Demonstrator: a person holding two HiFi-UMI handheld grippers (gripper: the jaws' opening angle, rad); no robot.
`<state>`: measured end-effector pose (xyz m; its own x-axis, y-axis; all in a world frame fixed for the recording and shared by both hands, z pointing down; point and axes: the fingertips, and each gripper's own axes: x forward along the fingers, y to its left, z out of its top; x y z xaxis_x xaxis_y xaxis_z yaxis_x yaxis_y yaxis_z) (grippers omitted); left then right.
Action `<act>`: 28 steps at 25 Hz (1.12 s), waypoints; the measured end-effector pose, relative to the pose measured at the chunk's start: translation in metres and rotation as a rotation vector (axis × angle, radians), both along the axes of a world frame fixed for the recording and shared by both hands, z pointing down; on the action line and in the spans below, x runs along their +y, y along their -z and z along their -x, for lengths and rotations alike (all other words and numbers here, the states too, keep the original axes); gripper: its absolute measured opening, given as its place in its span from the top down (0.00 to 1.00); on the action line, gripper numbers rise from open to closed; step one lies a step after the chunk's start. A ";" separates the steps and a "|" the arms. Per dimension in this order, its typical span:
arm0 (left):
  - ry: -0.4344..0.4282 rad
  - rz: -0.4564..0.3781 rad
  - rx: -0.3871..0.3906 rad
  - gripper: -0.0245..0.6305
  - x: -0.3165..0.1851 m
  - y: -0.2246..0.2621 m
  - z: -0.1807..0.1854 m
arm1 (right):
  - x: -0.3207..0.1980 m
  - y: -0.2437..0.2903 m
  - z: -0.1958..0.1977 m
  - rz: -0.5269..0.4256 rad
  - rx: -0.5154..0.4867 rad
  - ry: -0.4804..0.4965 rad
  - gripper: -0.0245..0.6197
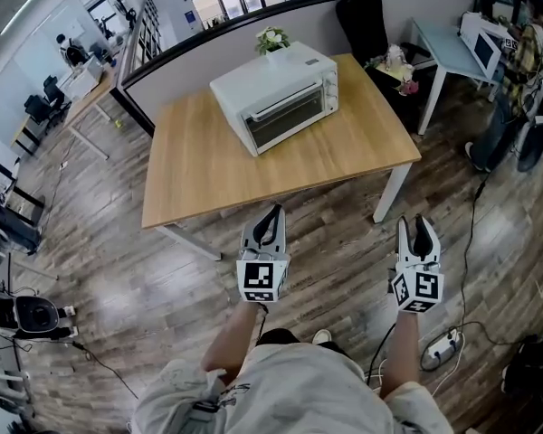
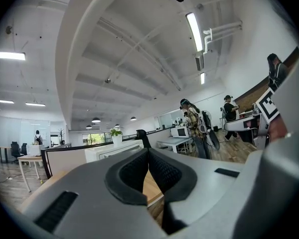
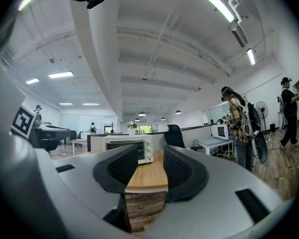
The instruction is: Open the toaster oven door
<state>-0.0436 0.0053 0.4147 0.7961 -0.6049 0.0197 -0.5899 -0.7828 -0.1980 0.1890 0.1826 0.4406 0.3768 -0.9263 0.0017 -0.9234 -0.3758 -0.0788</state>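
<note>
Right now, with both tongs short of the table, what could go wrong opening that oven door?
1. The toaster oven stands free and skewed on the table; pulling its handle may drag it rather than swing the door.
2. The left tongs are shut and would only bump the handle; the right tongs are open, probably the better choice.
3. The potted plant just behind could tip if the oven gets shoved.

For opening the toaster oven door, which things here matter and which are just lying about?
Job: toaster oven, door, left hand-held gripper, right hand-held gripper.
Lying about: potted plant, black chair, white desk, power strip.
</note>
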 end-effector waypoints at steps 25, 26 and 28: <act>-0.037 0.017 0.014 0.94 -0.212 -0.021 -0.079 | -0.218 -0.004 -0.059 0.109 0.040 -0.004 0.71; -0.028 0.023 0.014 0.94 -0.222 -0.022 -0.076 | -0.232 -0.004 -0.058 0.114 0.042 0.007 0.71; 0.001 0.032 0.018 0.94 -0.243 -0.023 -0.070 | -0.260 -0.005 -0.056 0.118 0.046 0.037 0.71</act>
